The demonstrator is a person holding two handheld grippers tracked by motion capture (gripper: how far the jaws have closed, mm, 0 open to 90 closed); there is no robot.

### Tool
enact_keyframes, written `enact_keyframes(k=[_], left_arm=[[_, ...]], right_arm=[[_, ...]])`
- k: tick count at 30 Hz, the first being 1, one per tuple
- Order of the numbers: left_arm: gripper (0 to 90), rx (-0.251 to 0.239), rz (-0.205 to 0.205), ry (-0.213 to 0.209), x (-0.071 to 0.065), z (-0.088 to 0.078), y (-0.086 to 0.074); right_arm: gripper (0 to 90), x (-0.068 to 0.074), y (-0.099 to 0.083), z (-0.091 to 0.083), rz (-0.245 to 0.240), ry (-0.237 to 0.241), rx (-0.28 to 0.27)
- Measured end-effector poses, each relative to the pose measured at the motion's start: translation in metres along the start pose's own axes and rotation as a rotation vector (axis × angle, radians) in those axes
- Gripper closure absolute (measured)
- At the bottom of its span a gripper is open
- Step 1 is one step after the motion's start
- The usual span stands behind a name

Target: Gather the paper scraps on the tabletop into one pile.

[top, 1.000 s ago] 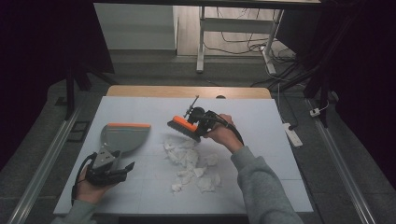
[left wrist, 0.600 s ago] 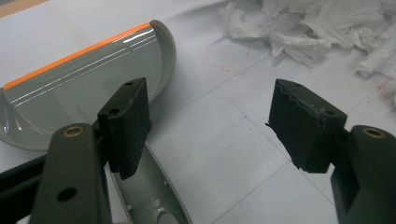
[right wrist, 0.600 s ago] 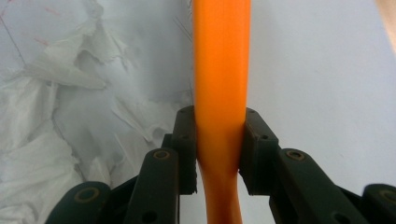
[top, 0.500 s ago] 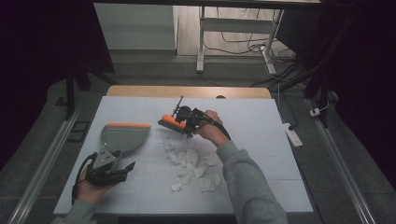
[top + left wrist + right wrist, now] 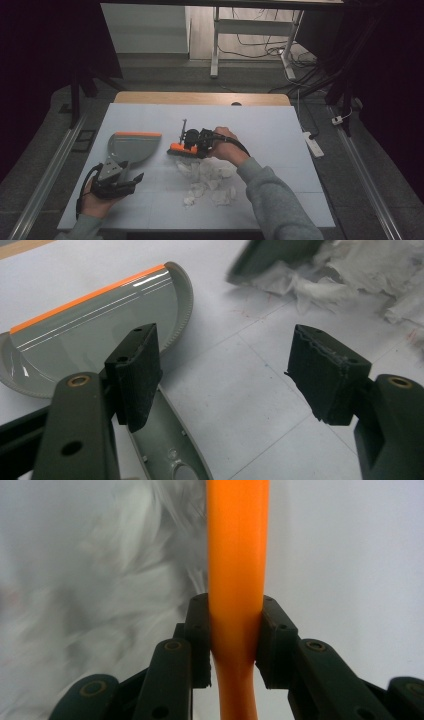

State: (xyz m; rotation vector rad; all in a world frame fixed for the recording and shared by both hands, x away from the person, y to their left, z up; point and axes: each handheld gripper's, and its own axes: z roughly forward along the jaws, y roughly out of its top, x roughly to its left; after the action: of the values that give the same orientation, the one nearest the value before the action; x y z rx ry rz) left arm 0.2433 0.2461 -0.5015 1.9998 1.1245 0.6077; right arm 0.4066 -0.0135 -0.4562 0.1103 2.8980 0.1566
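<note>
A grey dustpan (image 5: 132,145) with an orange lip lies on the left of the table. My left gripper (image 5: 131,179) rests at its handle. In the left gripper view the left gripper (image 5: 225,370) is open, the dustpan handle (image 5: 165,450) lying beside one jaw and the pan (image 5: 95,325) ahead. My right gripper (image 5: 192,145) is shut on the orange handle of a small brush (image 5: 179,147), just beyond a pile of crumpled white paper (image 5: 210,177). In the right gripper view the right gripper (image 5: 232,635) pinches the orange handle (image 5: 237,555), with blurred paper (image 5: 100,580) beside it.
The pale work mat (image 5: 280,150) covers a wooden table whose far edge (image 5: 200,98) shows. A white power strip (image 5: 311,142) lies on the floor to the right. A metal rail (image 5: 45,180) runs along the left side, and a desk frame with cables stands behind.
The right hand has carried the brush leftward and a little lower, to the far left edge of the paper pile. The left hand and the dustpan have stayed put.
</note>
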Motion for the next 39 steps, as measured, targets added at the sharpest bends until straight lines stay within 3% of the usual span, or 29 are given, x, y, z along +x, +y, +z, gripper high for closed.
enact_keyframes(k=[3,5,8,14,18,19,24,29,34,39], left_arm=[[30.2,0.000,-0.002,0.000,0.000,0.000,0.000],[30.2,0.002,0.000,0.000,-0.001,0.000,0.000],[30.2,0.002,0.004,0.002,-0.002,0.000,0.001],[30.2,0.003,0.000,0.003,-0.001,0.001,0.001],[30.2,0.002,-0.002,0.007,0.000,0.000,0.001],[30.2,0.002,-0.003,0.007,0.000,0.000,0.001],[30.2,0.003,-0.002,0.006,0.000,0.001,0.000],[30.2,0.001,-0.006,0.010,0.001,0.000,0.000],[30.2,-0.002,-0.013,0.017,0.003,-0.001,-0.001],[30.2,-0.005,-0.016,0.023,0.005,-0.003,-0.001]], right_arm=[[70.7,0.007,-0.011,-0.005,-0.028,0.023,-0.018],[70.7,0.011,-0.019,-0.011,0.001,0.033,-0.025],[70.6,0.007,-0.031,-0.022,0.020,-0.003,-0.092],[70.6,-0.007,-0.056,-0.052,0.149,-0.022,-0.233],[70.6,-0.011,-0.066,-0.066,0.223,-0.038,-0.290],[70.6,-0.010,-0.067,-0.068,0.249,-0.036,-0.299],[70.6,-0.002,-0.063,-0.068,0.211,-0.042,-0.274],[70.6,0.002,-0.059,-0.075,0.233,-0.032,-0.339],[70.5,0.013,-0.047,-0.075,0.259,0.041,-0.351],[70.6,0.023,-0.029,-0.053,0.287,0.117,-0.348]])
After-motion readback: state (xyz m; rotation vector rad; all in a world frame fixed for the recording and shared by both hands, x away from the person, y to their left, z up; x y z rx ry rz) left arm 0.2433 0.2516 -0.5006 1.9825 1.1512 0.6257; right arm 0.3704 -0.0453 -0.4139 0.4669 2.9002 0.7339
